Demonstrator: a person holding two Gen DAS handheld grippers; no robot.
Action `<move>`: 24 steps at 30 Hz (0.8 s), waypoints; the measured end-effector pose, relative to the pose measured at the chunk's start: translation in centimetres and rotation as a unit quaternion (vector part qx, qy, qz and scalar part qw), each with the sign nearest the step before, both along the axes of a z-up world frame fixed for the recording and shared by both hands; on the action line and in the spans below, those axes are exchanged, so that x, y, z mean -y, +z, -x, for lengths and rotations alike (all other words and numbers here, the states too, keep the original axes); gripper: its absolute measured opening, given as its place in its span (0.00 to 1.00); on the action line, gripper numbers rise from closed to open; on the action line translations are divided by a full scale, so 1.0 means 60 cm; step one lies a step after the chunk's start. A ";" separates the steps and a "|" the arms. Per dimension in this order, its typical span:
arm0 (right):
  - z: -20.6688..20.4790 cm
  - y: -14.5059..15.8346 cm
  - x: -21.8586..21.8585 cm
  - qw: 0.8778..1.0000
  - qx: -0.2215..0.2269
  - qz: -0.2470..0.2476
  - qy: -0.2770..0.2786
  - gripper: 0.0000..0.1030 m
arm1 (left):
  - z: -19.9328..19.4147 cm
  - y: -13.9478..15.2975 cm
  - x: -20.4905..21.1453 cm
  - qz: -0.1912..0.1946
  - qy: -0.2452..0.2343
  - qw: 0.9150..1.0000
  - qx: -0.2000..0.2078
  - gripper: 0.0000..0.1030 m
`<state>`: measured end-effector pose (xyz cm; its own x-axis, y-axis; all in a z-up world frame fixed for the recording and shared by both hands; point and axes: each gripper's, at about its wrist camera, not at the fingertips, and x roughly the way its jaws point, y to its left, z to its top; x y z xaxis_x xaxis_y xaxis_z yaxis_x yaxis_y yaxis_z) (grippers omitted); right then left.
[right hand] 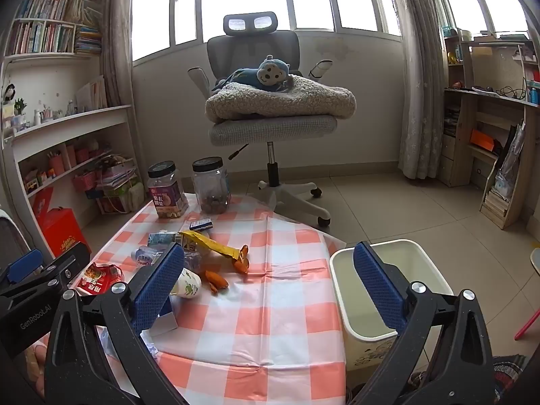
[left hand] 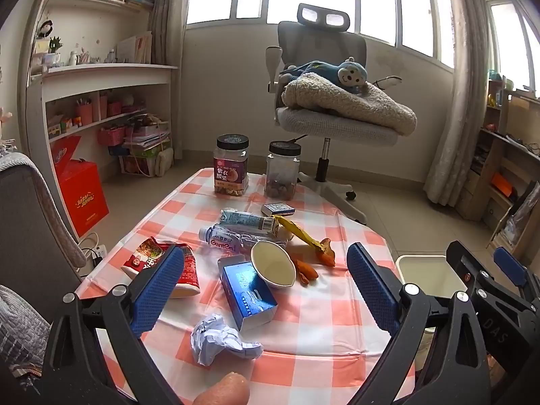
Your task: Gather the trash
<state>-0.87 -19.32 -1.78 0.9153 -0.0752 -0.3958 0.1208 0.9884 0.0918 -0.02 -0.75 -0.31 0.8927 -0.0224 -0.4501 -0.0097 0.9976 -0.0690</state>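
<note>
Left wrist view: the left gripper hangs spread wide and empty; just ahead and below lie a crumpled paper ball, light and soft, and a stiff blue carton, best pinched across its narrow sides. Right wrist view: the right gripper, equally spread and empty, hangs over the checked tablecloth, with the white waste bin behind its right finger.

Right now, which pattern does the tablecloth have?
Orange-pink and white checks on the tablecloth, clearest in the right wrist view.
</note>
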 end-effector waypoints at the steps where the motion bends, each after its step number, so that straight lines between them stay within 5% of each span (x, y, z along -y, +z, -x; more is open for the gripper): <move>1: 0.000 0.000 0.000 1.000 -0.001 0.000 0.000 0.93 | 0.000 -0.001 0.000 0.000 0.000 1.000 0.000 0.91; 24: 0.001 -0.001 0.001 1.000 -0.002 0.000 -0.001 0.93 | 0.000 -0.017 -0.010 0.003 0.003 1.000 -0.004 0.91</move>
<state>-0.94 -19.41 -1.85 0.9134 -0.0760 -0.3999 0.1223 0.9883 0.0915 -0.01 -0.16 -1.33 0.8896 -0.0208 -0.4563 -0.0155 0.9970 -0.0756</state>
